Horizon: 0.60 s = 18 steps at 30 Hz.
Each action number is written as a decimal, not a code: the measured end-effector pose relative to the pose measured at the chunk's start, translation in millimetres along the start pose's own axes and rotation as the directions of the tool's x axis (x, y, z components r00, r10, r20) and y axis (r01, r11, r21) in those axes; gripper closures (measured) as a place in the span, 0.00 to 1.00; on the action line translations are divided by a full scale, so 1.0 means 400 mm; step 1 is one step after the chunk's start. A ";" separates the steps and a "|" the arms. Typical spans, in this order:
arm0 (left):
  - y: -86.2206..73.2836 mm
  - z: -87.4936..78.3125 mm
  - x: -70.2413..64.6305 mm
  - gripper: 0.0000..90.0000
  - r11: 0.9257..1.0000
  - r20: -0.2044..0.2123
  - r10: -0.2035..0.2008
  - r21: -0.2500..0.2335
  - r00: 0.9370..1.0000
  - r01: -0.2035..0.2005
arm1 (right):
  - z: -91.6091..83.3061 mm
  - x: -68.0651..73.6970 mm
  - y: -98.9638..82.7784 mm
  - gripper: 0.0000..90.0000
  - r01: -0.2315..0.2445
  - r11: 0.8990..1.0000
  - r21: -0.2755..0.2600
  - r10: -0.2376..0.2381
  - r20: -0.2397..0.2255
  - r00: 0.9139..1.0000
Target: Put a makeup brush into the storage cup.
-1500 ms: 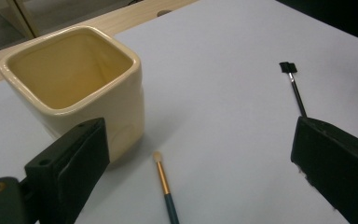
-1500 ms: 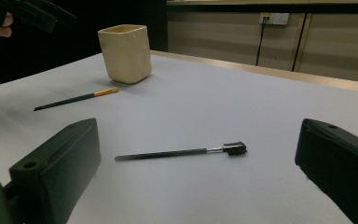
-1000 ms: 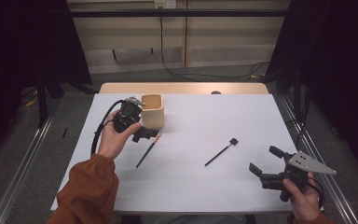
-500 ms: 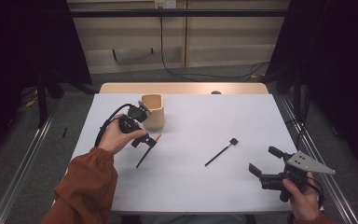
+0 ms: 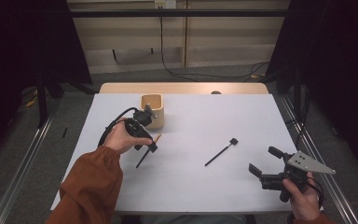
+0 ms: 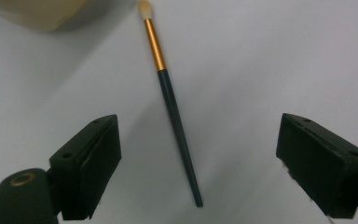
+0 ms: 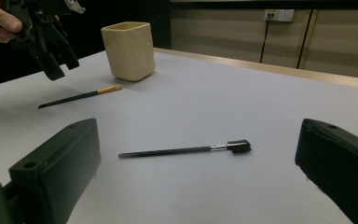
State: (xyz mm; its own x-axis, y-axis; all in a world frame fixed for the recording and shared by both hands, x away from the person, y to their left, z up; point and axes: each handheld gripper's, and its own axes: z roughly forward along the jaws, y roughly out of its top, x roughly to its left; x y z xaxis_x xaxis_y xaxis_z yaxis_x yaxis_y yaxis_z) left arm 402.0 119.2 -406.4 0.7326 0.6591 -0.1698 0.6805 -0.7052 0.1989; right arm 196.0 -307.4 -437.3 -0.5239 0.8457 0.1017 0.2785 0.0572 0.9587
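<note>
Surface: white table top (image 5: 191, 186), tan strip along the far edge, dark curtains to both sides, cables on the floor behind.
Left gripper (image 5: 145, 145): held over the table just in front of the cup, pointed down; jaws wide apart, just been closing a little; nothing gripped, pads clear of the brush that lies between them in the left gripper view.
Brush (image 6: 170, 100): flat on the table, dark handle, gold ferrule, pale tip toward the cup; untouched.
Cup (image 5: 152, 110): cream, square-sided, upright near the far edge, just beyond the brush tip.
Right gripper (image 5: 265, 163): low at the near right corner of the table, jaws wide apart, empty.
Spoolie brush (image 7: 186, 149): flat on the table, mid-right, well apart from both grippers, black bristle head toward the far side.
</note>
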 end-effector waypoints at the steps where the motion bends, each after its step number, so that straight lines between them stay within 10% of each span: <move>1: 0.001 0.005 0.001 0.19 1.000 0.001 -0.007 0.008 1.000 0.007 | 0.000 0.000 0.000 0.00 0.001 1.000 -0.001 -0.001 0.002 1.000; 18: 0.023 0.042 0.022 0.40 0.996 -0.017 -0.062 0.068 0.998 0.063 | 0.000 -0.003 -0.001 0.00 -0.010 1.000 -0.002 0.010 -0.002 1.000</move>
State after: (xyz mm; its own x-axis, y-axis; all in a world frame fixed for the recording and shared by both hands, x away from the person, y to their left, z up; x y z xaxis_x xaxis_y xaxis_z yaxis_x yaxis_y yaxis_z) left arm 414.8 114.0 -422.3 0.6891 0.7056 -0.1653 0.7242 -0.6787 0.1220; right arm 196.5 -308.4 -437.8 -0.5224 0.8453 0.1120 0.2819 0.0472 0.9583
